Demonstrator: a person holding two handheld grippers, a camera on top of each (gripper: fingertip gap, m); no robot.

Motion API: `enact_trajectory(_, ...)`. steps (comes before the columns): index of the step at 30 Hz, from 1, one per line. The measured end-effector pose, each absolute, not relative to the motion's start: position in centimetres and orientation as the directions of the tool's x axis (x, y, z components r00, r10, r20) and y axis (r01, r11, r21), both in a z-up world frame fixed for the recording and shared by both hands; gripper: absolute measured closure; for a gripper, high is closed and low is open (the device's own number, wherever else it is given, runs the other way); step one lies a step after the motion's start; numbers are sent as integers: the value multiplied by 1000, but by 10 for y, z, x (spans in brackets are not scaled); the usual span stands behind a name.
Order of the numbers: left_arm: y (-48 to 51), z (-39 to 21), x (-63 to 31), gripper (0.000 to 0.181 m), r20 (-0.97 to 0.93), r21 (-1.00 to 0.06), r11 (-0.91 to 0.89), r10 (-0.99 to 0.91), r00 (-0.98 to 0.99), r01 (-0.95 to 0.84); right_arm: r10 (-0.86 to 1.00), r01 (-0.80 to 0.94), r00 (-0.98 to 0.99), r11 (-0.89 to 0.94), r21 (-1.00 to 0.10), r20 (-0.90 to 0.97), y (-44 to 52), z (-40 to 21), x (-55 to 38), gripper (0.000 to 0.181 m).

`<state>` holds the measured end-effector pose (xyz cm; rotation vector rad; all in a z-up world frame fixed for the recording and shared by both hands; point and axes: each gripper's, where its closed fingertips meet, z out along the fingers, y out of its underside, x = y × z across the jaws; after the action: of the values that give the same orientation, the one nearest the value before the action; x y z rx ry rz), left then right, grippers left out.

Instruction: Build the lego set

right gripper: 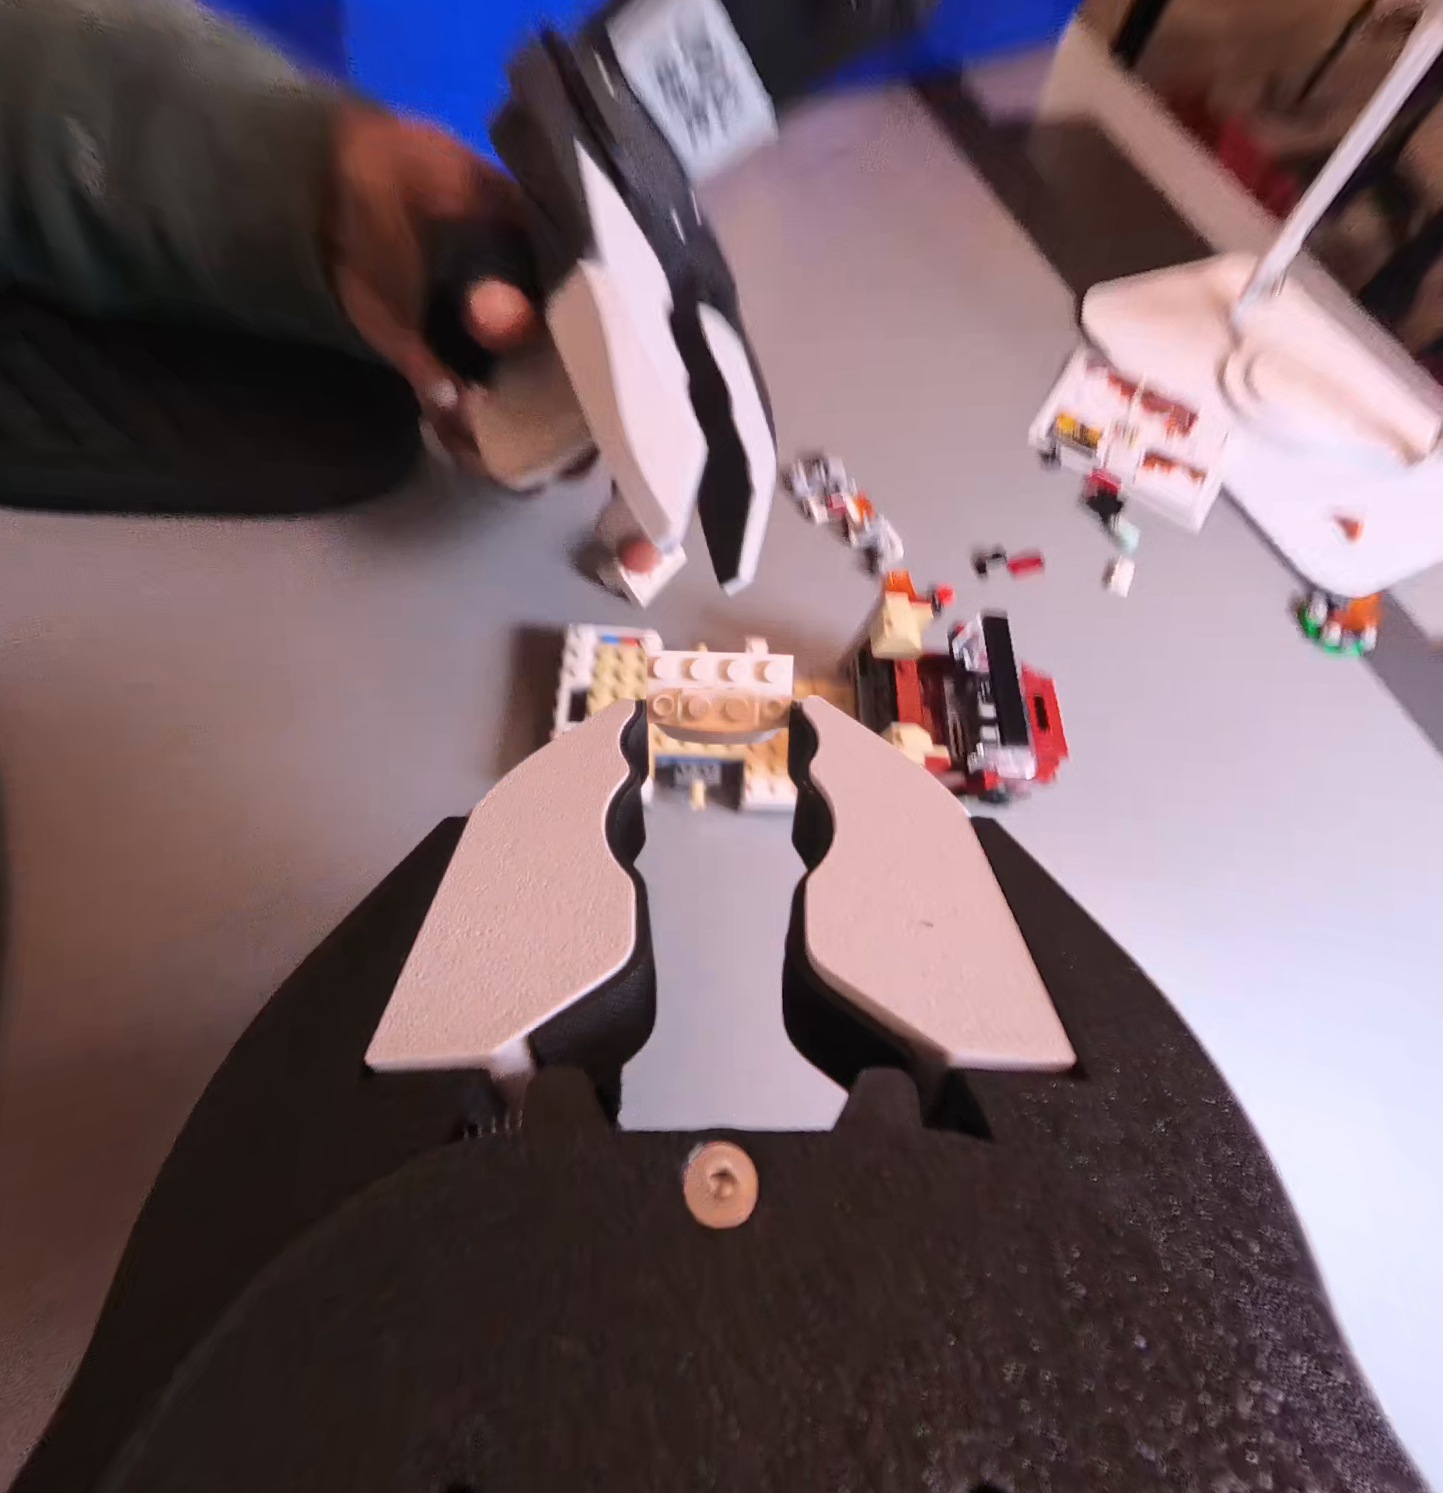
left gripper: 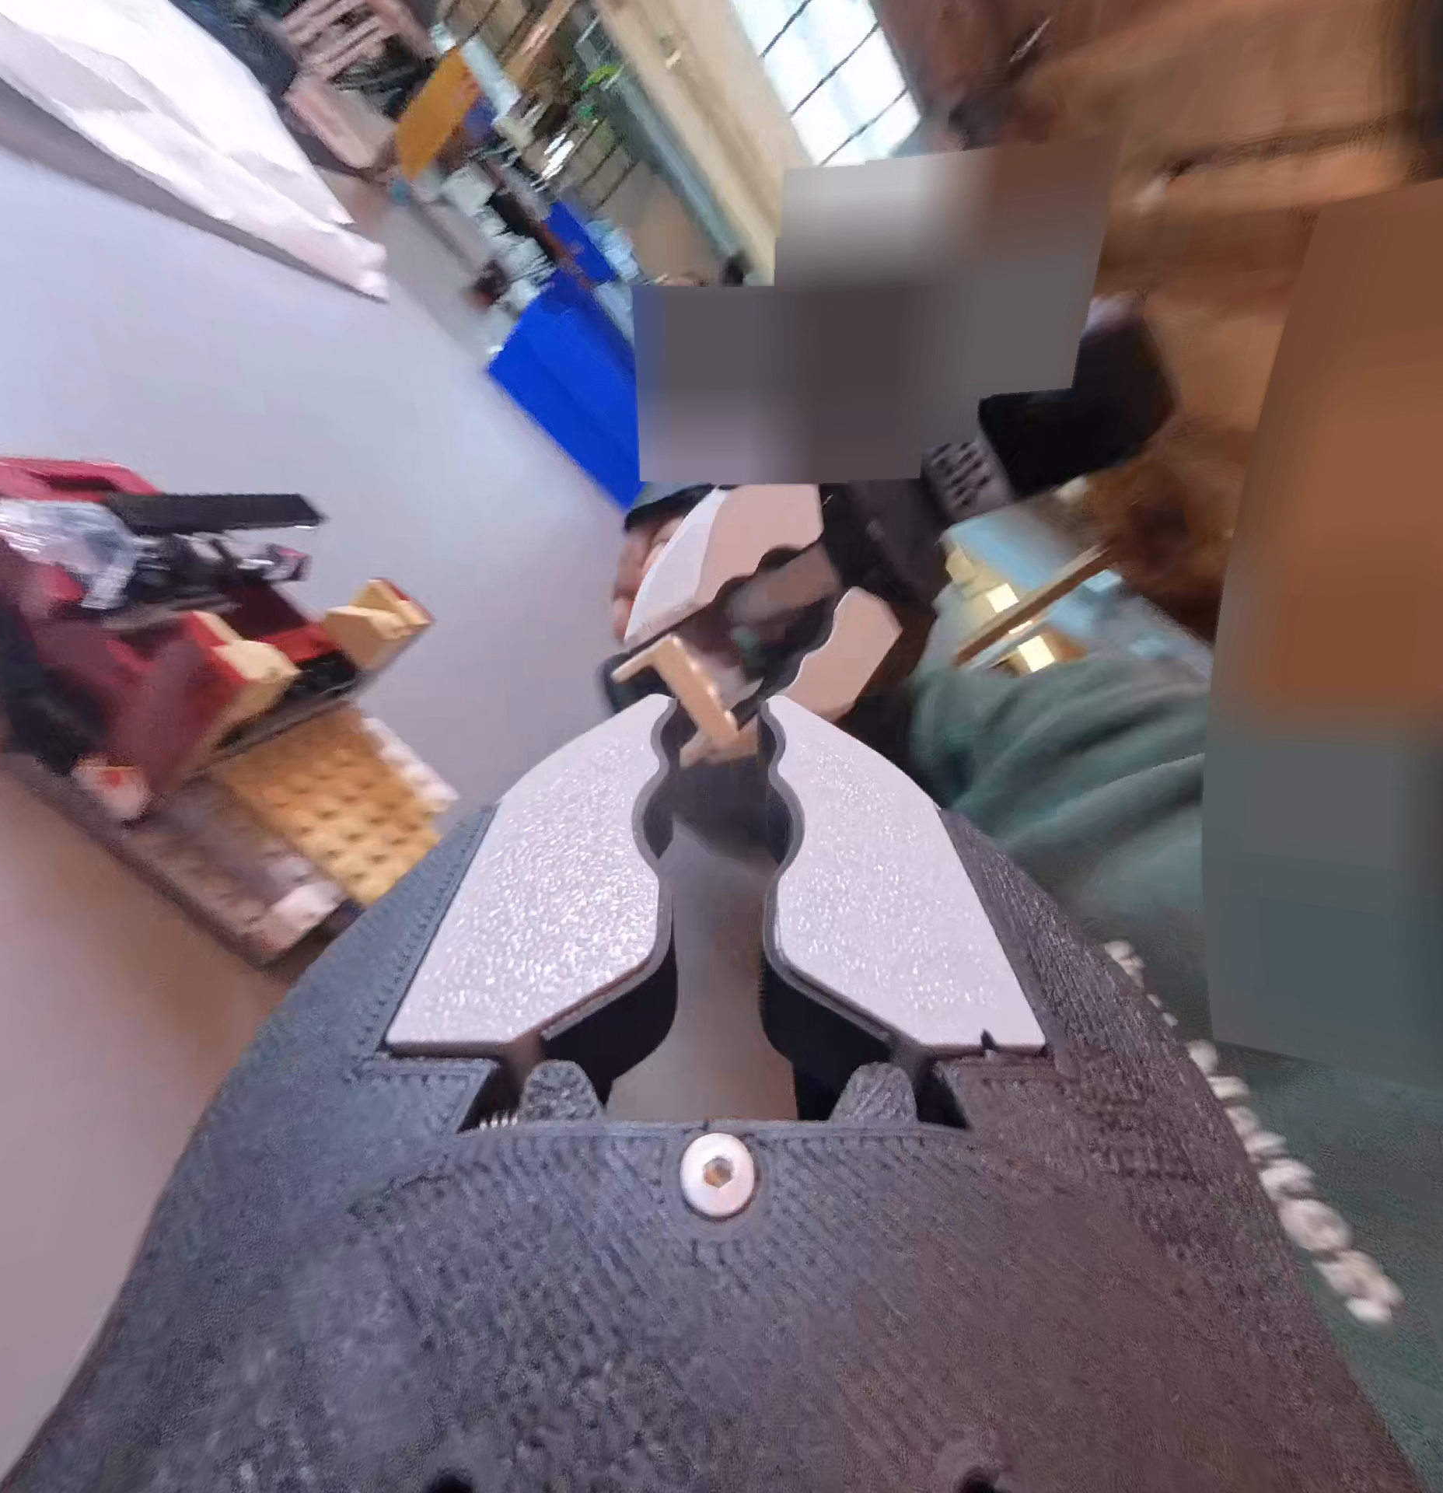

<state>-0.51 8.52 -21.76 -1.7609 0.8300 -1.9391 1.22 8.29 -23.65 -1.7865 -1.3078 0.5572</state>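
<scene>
My right gripper (right gripper: 718, 711) is shut on a small assembly (right gripper: 718, 687), a white four-stud brick on a tan curved piece, held above the table. My left gripper (right gripper: 702, 578) hangs just beyond it, fingers pointing down, jaws a narrow gap apart. A small pale piece (right gripper: 641, 578) sits at its tips. In the left wrist view that tan piece (left gripper: 702, 703) lies between my left gripper's tips (left gripper: 718, 715), close under the right gripper (left gripper: 742, 646). The partly built model stands below: a tan studded baseplate (right gripper: 605, 670) and a dark red vehicle (right gripper: 969, 719). Both views are blurred.
Loose small pieces (right gripper: 847, 509) lie scattered behind the model. A white sorting tray (right gripper: 1130, 436) and a white stand base (right gripper: 1308, 388) sit at the right, with a small green and orange build (right gripper: 1340, 622) nearby. A hand (right gripper: 411, 267) holds the left gripper. White paper (left gripper: 161, 137) lies far off. The grippers are tip to tip, or close to it.
</scene>
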Motion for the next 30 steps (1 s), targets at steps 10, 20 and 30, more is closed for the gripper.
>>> enact_trajectory(10, 94, -282, -14, 162, 33, -828, -97, -992, 125, -552, 932, 819, 363, -320, -476, -2, 86, -306, 15, 148)
enact_trajectory(20, 88, -286, 3, 178, -37, -801, 9, -999, 34, -599, 935, 862, 353, -335, -381, -25, 86, -312, 9, 148)
enact_trajectory(30, 89, -301, 7, 181, -47, -768, 29, -999, 11, -640, 924, 848, 379, -370, -378, -54, 85, -312, 6, 148)
